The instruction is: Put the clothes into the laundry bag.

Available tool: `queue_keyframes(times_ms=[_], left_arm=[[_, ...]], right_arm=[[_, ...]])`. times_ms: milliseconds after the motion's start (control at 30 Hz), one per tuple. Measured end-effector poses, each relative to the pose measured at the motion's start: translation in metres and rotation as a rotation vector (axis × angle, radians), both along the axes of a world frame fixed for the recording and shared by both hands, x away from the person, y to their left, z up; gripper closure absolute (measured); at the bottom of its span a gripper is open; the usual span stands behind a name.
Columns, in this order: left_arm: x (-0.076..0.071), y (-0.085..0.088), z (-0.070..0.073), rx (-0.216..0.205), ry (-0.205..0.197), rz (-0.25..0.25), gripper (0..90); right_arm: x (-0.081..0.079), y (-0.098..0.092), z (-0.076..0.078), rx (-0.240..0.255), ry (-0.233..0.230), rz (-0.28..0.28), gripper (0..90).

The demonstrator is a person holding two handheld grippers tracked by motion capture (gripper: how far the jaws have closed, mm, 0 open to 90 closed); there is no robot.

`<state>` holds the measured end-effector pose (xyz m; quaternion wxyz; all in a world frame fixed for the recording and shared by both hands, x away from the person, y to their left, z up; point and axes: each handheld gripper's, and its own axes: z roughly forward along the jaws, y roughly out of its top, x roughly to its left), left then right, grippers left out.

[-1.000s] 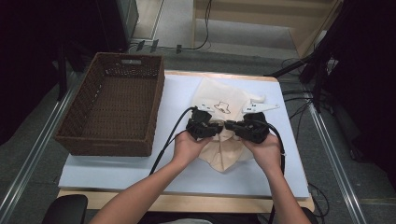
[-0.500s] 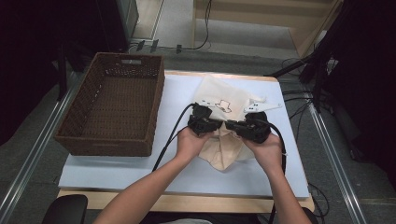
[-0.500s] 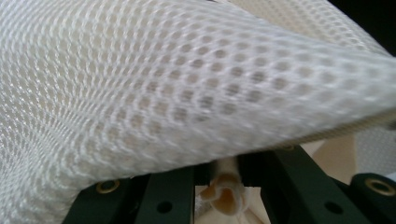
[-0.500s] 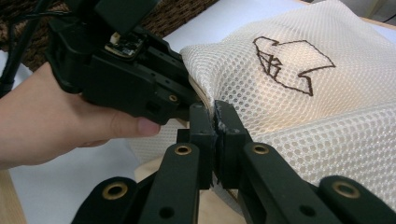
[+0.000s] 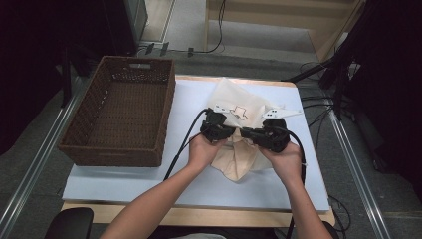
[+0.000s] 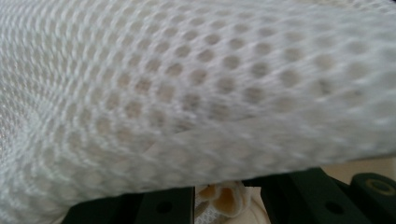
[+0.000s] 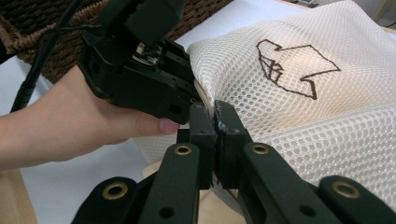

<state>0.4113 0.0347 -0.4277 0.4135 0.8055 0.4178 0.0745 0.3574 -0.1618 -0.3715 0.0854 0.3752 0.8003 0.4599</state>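
A: Where do we have the mesh bag (image 5: 239, 112) right now?

B: It lies on the white surface (image 5: 149, 179), to the right of the wicker basket (image 5: 119, 117), with its near part lifted between our two hands. A beige cloth (image 5: 239, 162) hangs out of it toward us.

A: And our right gripper (image 7: 215, 116)?

B: In the right gripper view its jaws are pressed together, with an edge of the white mesh pinched between their tips. The brown stitched figure (image 7: 292, 67) on the bag sits just beyond them, to the right in that view.

A: What about our left gripper (image 5: 219, 130)?

B: In the high view it is in our left hand (image 5: 203, 149), close beside the right one, both at the near edge of the bag. In the left gripper view the mesh is draped right over the lens, blurred and very near, and we see just the black bases of the jaws at the bottom with a bit of beige fabric between them. Whether those jaws are closed on the mesh, we cannot tell.

A: And the basket?

B: Well apart from both grippers, at the left of the surface, with nothing in the part of it that we can see
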Motion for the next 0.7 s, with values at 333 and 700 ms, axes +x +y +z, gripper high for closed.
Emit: queue_keyframes(times_ms=[333, 700], left_arm=[[0.01, 0.003, -0.007, 0.016, 0.028, -0.001, 78.0], [-0.005, 0.021, 0.004, -0.005, 0.064, -0.08, 62.2]], right_arm=[[0.001, 0.0, -0.001, -0.003, 0.003, 0.006, 88.8], [0.003, -0.003, -0.004, -0.01, 0.012, -0.011, 88.8]])
